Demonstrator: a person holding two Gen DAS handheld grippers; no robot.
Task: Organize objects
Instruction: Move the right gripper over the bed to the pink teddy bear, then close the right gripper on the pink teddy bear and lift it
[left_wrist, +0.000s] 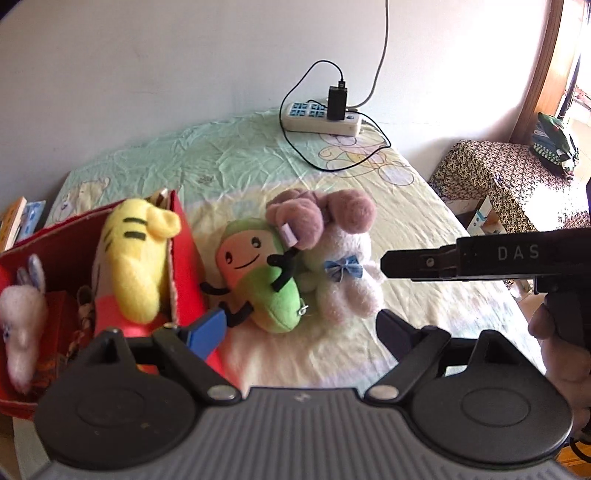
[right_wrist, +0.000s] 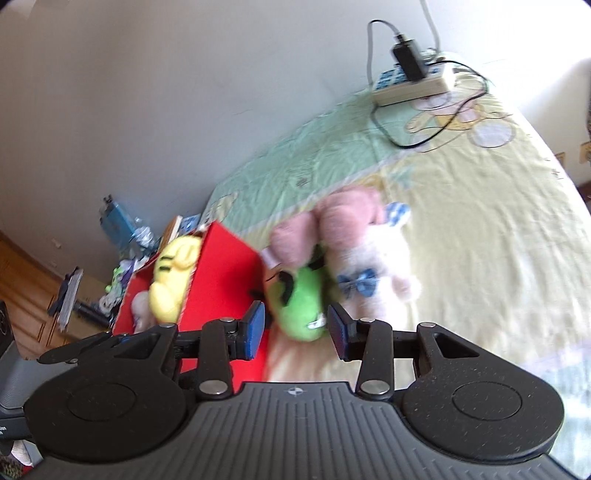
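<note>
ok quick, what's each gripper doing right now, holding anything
left gripper: open, nothing between its fingers.
right gripper: open and empty, the green plush just ahead of its pads.

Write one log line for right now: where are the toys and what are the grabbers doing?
red box: yellow plush inside | green plush, white bear: on bed | left gripper: open, empty | right gripper: open, near green plush
</note>
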